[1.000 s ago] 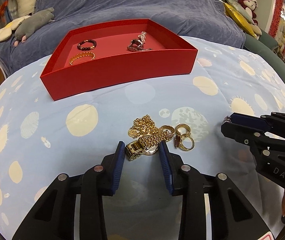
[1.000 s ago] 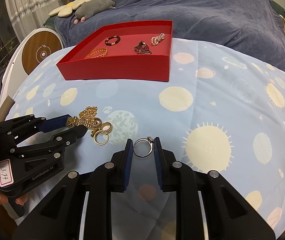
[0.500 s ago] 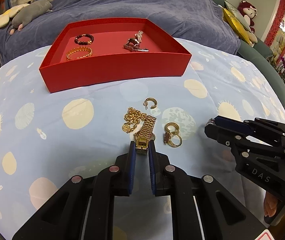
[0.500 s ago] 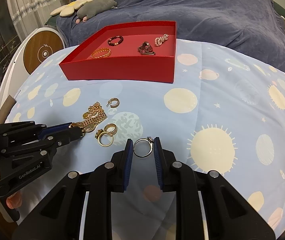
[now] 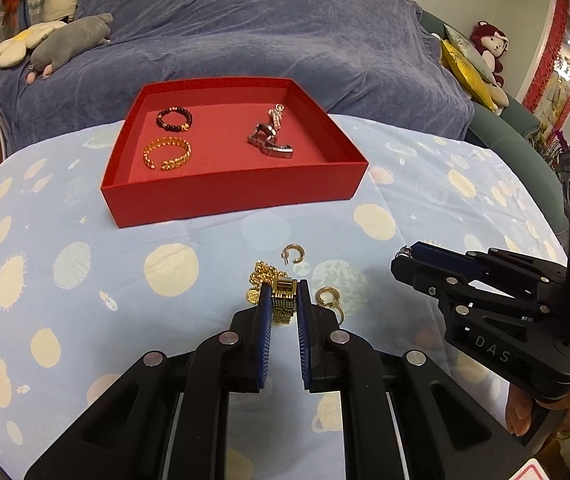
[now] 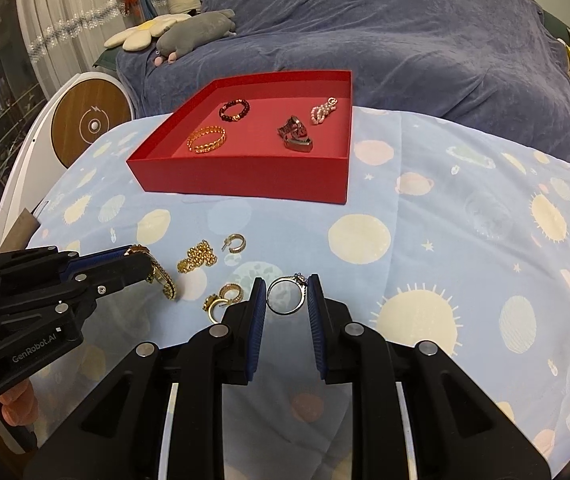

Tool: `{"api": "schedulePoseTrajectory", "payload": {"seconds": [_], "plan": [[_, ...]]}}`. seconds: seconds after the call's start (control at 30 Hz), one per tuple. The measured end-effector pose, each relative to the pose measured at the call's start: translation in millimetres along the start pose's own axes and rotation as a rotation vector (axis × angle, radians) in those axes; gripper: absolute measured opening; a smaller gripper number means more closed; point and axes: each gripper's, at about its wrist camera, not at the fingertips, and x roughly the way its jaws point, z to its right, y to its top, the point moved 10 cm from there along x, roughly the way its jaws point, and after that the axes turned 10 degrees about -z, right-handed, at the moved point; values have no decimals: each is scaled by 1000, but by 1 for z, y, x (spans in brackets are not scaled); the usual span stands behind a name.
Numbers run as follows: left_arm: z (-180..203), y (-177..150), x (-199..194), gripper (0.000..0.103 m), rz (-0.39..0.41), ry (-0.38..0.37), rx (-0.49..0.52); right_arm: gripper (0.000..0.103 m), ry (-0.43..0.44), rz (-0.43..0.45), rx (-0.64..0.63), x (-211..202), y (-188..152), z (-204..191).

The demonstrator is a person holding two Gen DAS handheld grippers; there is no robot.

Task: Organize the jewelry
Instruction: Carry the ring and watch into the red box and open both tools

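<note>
My left gripper (image 5: 283, 300) is shut on a gold watch band (image 5: 284, 300) and holds it above the blue cloth; it also shows in the right wrist view (image 6: 141, 264) with the band (image 6: 163, 280) hanging from it. My right gripper (image 6: 287, 298) is shut on a silver ring (image 6: 285, 295). A gold chain (image 6: 199, 258), a hoop earring (image 6: 235, 243) and gold rings (image 6: 223, 298) lie on the cloth. The red tray (image 5: 229, 196) holds a bead bracelet (image 5: 174, 118), a gold bangle (image 5: 167, 153), a dark clasp piece (image 5: 271, 144) and a pearl piece (image 5: 276, 115).
The patterned blue cloth (image 6: 465, 240) covers the work surface. A dark blue blanket (image 5: 265, 32) with plush toys (image 5: 57, 40) lies behind the tray. A round wooden-faced device (image 6: 91, 124) stands at the left edge.
My left gripper closed on the gold watch band and lifted it off the pile, uncovering the hoop earring. My right gripper kept its hold on the silver ring and moved little.
</note>
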Motion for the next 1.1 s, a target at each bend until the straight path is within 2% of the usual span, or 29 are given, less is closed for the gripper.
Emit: {"api": "schedulePoseTrajectory", "payload": {"seconds": [0.3, 0.5, 0.67, 0.83, 1.1], "plan": [[-13, 45, -35, 9, 106, 17, -26, 20, 18, 54, -7, -17, 29, -7], [-35, 97, -47, 9, 180, 78, -36, 20, 17, 119, -29, -28, 77, -5], [-49, 133, -28, 9, 182, 115, -25, 20, 6, 142, -35, -10, 117, 1], [-52, 160, 6, 9, 166, 138, -18, 20, 22, 121, 2, 27, 145, 8], [-69, 180, 56, 10, 115, 169, -48, 20, -16, 84, 0, 74, 168, 16]]}}
